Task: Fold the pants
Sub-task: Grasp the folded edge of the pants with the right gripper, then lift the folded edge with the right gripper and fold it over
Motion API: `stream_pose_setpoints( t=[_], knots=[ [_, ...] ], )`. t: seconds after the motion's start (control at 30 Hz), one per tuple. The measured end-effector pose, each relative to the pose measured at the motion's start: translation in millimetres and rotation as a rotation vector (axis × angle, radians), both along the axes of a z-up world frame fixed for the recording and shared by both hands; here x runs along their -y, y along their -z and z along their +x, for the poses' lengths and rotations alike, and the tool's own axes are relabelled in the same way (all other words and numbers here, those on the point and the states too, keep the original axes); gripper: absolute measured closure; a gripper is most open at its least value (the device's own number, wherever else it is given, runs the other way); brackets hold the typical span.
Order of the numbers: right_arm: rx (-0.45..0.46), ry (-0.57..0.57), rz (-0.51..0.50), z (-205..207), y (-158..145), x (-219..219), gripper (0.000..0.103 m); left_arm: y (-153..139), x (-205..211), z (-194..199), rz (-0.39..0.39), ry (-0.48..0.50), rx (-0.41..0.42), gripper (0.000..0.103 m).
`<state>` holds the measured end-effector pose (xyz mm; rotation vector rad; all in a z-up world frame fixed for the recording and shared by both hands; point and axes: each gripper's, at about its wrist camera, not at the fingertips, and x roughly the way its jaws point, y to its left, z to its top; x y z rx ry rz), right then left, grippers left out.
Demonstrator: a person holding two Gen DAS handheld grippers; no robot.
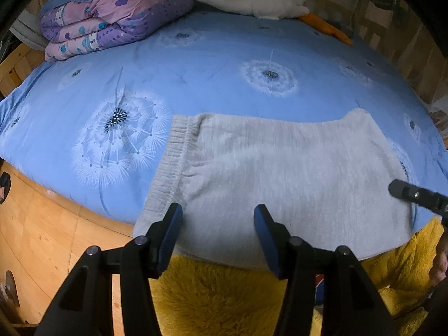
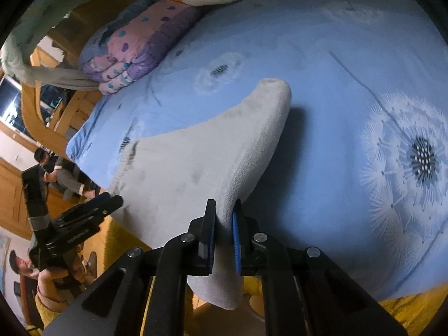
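Right hand-held gripper (image 2: 224, 224), seen in its own wrist view, is clamped on a raised fold of the pale grey fleece pants (image 2: 196, 162), with cloth pinched between the black finger and the blue-padded one and a tail of fabric hanging below them. That pinch shows only there; the left wrist view catches just the black tip of the right hand-held gripper (image 1: 403, 191) over the pants' right end. Left hand-held gripper (image 1: 218, 224) has its blue-padded fingers spread wide and holds nothing, poised at the near edge of the pants (image 1: 280, 173). From the right wrist view the left hand-held gripper (image 2: 112, 200) appears side-on beside the waistband end, its opening not readable.

Lying on the blue dandelion-print bedspread (image 1: 210, 70) at the bed's near edge, the pants run lengthwise left to right, ribbed elastic waistband (image 1: 173, 162) pointing left, legs toward the right. Only the right view shows the far leg edge lifted off the bed and casting a shadow.
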<state>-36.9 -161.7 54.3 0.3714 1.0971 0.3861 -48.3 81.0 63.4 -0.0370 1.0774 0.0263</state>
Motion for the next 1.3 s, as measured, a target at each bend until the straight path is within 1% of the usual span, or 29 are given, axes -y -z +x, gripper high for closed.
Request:
stream_pose_setpoints(
  t=[0.17, 0.27, 0.4, 0.57, 0.8, 1.0, 1.17, 1.3],
  knots=[
    [0.053, -0.06, 0.002, 4, -23, -17, 0.093, -1, -2, 0, -0.009, -0.008, 0.0, 0.047],
    [0.07, -0.094, 0.009, 9, -34, -29, 0.093, -2, -5, 0, -0.017, -0.006, -0.002, 0.047],
    [0.086, -0.131, 0.022, 17, -45, -42, 0.093, -7, -10, 0, -0.001, -0.01, 0.006, 0.047],
    [0.114, -0.186, 0.015, 27, -59, -65, 0.093, -12, -25, 2, 0.015, -0.032, 0.012, 0.047],
    [0.127, -0.294, 0.047, 39, -72, -108, 0.093, -17, -52, 3, 0.027, -0.085, 0.019, 0.047],
    [0.104, -0.366, 0.065, 52, -67, -149, 0.093, -12, -69, 4, 0.025, -0.117, 0.01, 0.047],
    [0.044, -0.397, 0.1, 67, -51, -181, 0.093, -9, -80, 5, 0.016, -0.14, 0.009, 0.047],
    [0.012, -0.418, 0.106, 74, -39, -203, 0.093, -8, -90, 6, 0.014, -0.155, 0.007, 0.047]
  ],
)
